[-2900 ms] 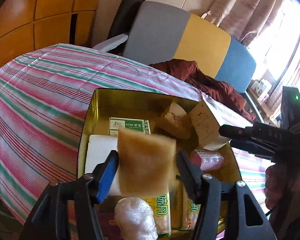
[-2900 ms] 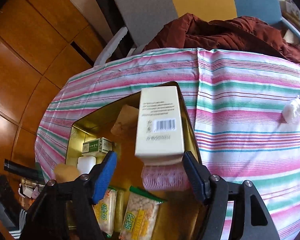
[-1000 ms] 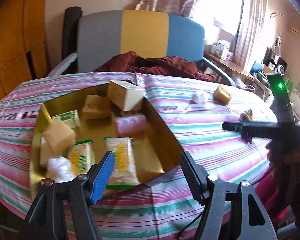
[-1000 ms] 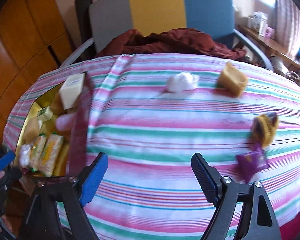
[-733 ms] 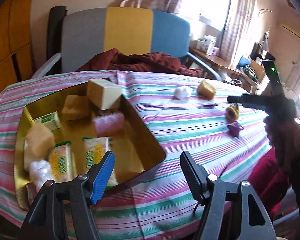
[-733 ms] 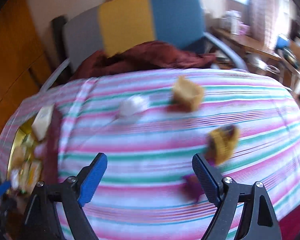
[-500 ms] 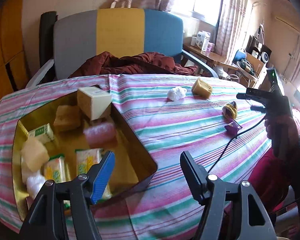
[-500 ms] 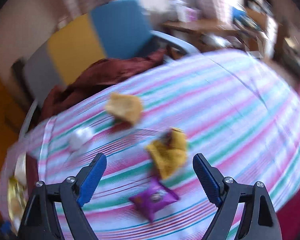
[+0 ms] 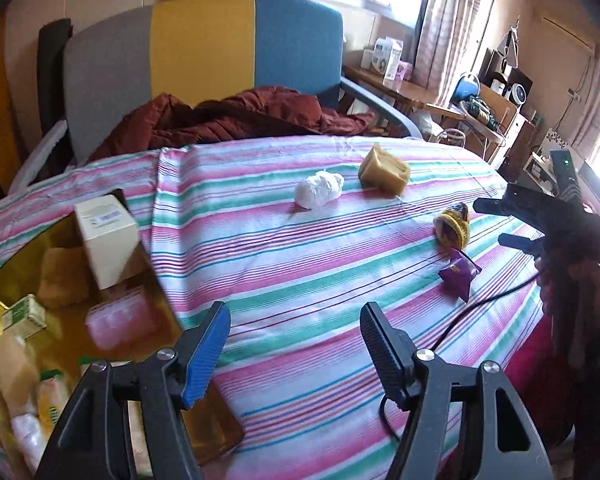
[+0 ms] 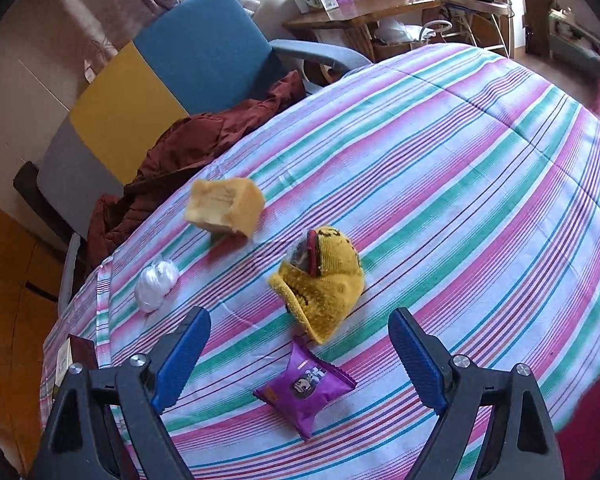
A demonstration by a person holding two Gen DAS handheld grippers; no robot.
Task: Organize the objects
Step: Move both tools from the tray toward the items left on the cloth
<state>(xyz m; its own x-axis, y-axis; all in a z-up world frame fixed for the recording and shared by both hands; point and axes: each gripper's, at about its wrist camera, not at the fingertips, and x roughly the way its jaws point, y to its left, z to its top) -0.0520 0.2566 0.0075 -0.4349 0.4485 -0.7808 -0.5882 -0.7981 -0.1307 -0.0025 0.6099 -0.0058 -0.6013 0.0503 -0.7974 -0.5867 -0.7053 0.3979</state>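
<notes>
Partly done: gold tin (image 9: 4, 292) at nine o'clock holding several packed items. Left on the striped surface (image 10: 460, 184): purple packet (image 10: 306, 390) between the right gripper (image 10: 300, 354) jaws, yellow knit piece (image 10: 324, 280), tan sponge (image 10: 224, 206), white wad (image 10: 156, 286). Left gripper (image 9: 294, 330) also spread wide, empty.

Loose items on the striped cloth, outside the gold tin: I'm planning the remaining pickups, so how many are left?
4. A white wad farthest left, a tan block beyond it, a yellow knit piece in the middle, and a purple packet nearest the right gripper. None appear hidden.
</notes>
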